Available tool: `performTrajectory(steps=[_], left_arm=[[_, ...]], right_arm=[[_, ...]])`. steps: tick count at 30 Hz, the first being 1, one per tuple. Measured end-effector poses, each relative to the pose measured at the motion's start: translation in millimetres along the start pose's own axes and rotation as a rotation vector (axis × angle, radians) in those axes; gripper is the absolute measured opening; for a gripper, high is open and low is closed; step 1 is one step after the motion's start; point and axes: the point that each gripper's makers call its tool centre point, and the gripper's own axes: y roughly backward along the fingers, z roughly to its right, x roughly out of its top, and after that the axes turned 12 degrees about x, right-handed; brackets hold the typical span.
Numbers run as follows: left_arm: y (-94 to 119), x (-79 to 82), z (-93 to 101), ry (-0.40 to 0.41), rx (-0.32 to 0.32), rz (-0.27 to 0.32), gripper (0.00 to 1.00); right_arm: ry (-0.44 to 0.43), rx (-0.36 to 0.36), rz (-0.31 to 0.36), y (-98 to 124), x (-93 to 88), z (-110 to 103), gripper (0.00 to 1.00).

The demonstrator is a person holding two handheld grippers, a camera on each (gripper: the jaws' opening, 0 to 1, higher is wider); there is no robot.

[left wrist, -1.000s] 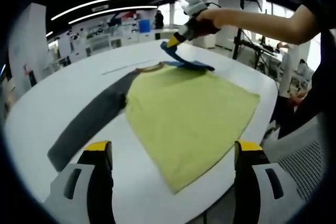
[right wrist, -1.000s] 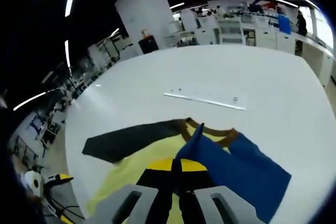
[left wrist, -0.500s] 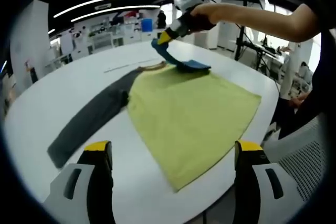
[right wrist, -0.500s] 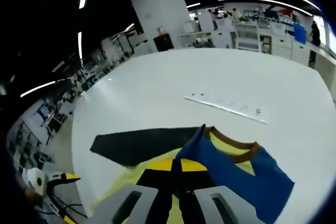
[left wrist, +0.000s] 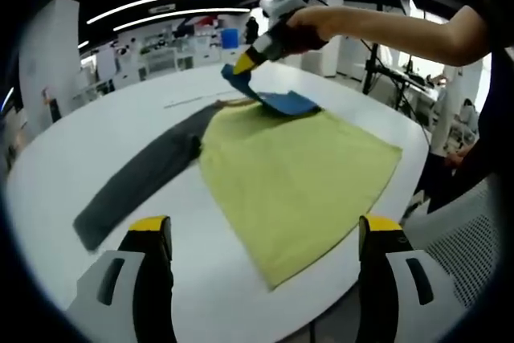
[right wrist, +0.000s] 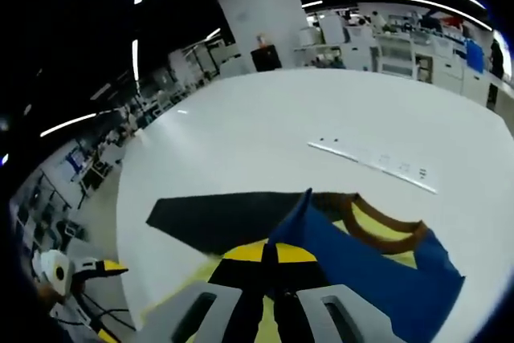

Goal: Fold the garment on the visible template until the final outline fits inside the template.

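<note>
A yellow-green shirt (left wrist: 297,170) lies flat on the white table (left wrist: 72,150). Its dark grey sleeve (left wrist: 132,186) stretches out to the left. My right gripper (left wrist: 245,62), held by a hand, is shut on the tip of the blue sleeve (left wrist: 277,100) and holds it raised above the collar end. In the right gripper view the closed jaws (right wrist: 273,251) pinch the blue sleeve (right wrist: 369,267), with the brown collar (right wrist: 389,222) and the grey sleeve (right wrist: 217,213) beyond. My left gripper (left wrist: 263,230) stands open, short of the shirt's near hem.
A thin pale strip (right wrist: 373,165) with small marks lies on the table beyond the collar. A mesh chair (left wrist: 474,255) stands by the table's right edge. The left gripper (right wrist: 80,269) shows past the table's rim. Shelves and benches fill the room behind.
The right gripper has lifted the blue sleeve's tip higher and carried it a little leftward, over the collar. The left gripper stays open and still.
</note>
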Motion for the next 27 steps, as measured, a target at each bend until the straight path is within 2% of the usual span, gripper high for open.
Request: performTrajectory(steps=[7, 12, 20, 24, 27], left_arm=[[-1.3, -2.2, -0.7, 0.006, 0.002, -0.005, 0.93], [-1.5, -3.1, -0.3, 0.007, 0.001, -0.005, 0.93], [0.5, -4.8, -2.5, 0.013, 0.008, -0.004, 0.93], [2.2, -6.0, -3.1, 0.008, 0.010, -0.004, 0.94], [3.2, -6.0, -3.8, 0.011, 0.012, -0.001, 0.95]], right_arm=[[0.051, 0.065, -0.028, -17.3, -9.6, -17.3, 0.00], [0.071, 0.096, -0.016, -28.7, -9.1, -26.0, 0.00], [0.062, 0.099, -0.049, -45.1, -25.2, -24.2, 0.00], [0.027, 0.111, -0.026, -51.6, -27.5, -25.0, 0.00], [0.023, 0.132, -0.011, -51.9, -26.2, -31.7, 0.04]])
